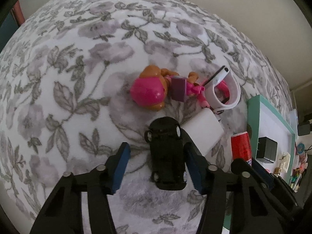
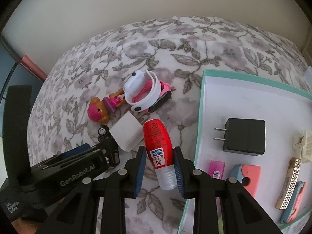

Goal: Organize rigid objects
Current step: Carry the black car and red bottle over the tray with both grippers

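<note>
A black toy car point(image 1: 167, 152) lies upside down on the floral blanket, between the fingers of my left gripper point(image 1: 157, 167). The right pad touches the car's side; the left pad point(image 1: 120, 167) stands apart from it, so the jaws are open around it. My right gripper point(image 2: 159, 167) is shut on a red bottle point(image 2: 158, 142) with a clear cap, held just left of the teal-rimmed box point(image 2: 202, 97). The bottle point(image 1: 240, 146) also shows at the right of the left wrist view.
A toy dog with a pink helmet point(image 1: 150, 91), a white charger cube point(image 1: 202, 130) and white and pink watch bands point(image 1: 228, 89) lie beyond the car. The box holds a black plug adapter point(image 2: 243, 136), a pink eraser point(image 2: 216, 168), a gold clip point(image 2: 288, 183) and other small items.
</note>
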Tool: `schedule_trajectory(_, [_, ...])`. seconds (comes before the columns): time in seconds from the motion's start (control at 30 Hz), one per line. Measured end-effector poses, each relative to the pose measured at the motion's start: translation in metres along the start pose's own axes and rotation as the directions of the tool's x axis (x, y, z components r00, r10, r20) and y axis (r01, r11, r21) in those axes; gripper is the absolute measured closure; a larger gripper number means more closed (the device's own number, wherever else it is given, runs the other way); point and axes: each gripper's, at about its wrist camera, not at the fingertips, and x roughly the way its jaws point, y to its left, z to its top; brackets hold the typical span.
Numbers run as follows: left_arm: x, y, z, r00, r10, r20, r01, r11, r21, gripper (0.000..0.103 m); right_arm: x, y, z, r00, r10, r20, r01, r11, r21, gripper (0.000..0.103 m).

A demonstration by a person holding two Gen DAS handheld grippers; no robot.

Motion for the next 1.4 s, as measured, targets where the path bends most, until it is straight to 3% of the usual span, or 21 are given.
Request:
schedule_trajectory(0.2, [0.005, -0.012, 0.000, 1.000, 0.008, 0.007, -0.009, 1.000, 0.025, 0.060, 0.002, -0.004, 0.000, 1.000, 0.000, -0.007, 0.001, 1.000, 0.020, 0.073])
schedule_trajectory(0.27, [0.005, -0.014, 0.000, 1.000, 0.003, 0.007, -0.003, 1.000, 0.026, 0.069, 0.002, -0.004, 0.000, 1.000, 0.000, -0.007, 0.000, 1.000, 0.022, 0.073])
schedule_trajectory(0.47, [-0.001, -0.009, -0.005, 1.000, -0.022, 0.015, 0.022, 1.000, 0.012, 0.069, 0.002, -0.005, 0.000, 1.000, 0.002, -0.007, -0.002, 1.000, 0.025, 0.073])
schedule_trajectory(0.7, [-0.028, -0.005, -0.001, 0.995, -0.040, 0.087, 0.040, 0.999, 0.000, 0.069, -0.007, -0.006, 0.001, 1.000, 0.012, 0.016, -0.012, 1.000, 0.025, 0.073])
schedule_trajectory(1.03, [-0.091, -0.029, -0.002, 0.962, -0.074, 0.262, 0.060, 0.996, 0.063, 0.069, -0.062, -0.015, 0.005, 0.989, 0.019, 0.148, -0.028, 0.998, 0.053, 0.073])
schedule_trajectory(1.23, [-0.101, -0.053, -0.009, 0.957, -0.086, 0.277, 0.057, 0.992, 0.111, 0.069, -0.089, -0.038, 0.002, 0.982, -0.025, 0.185, 0.004, 0.994, 0.113, 0.073])
schedule_trajectory(1.4, [-0.101, -0.081, -0.017, 0.959, -0.105, 0.265, 0.062, 0.984, 0.168, 0.069, -0.090, -0.070, -0.001, 0.985, -0.064, 0.161, 0.031, 0.980, 0.194, 0.073])
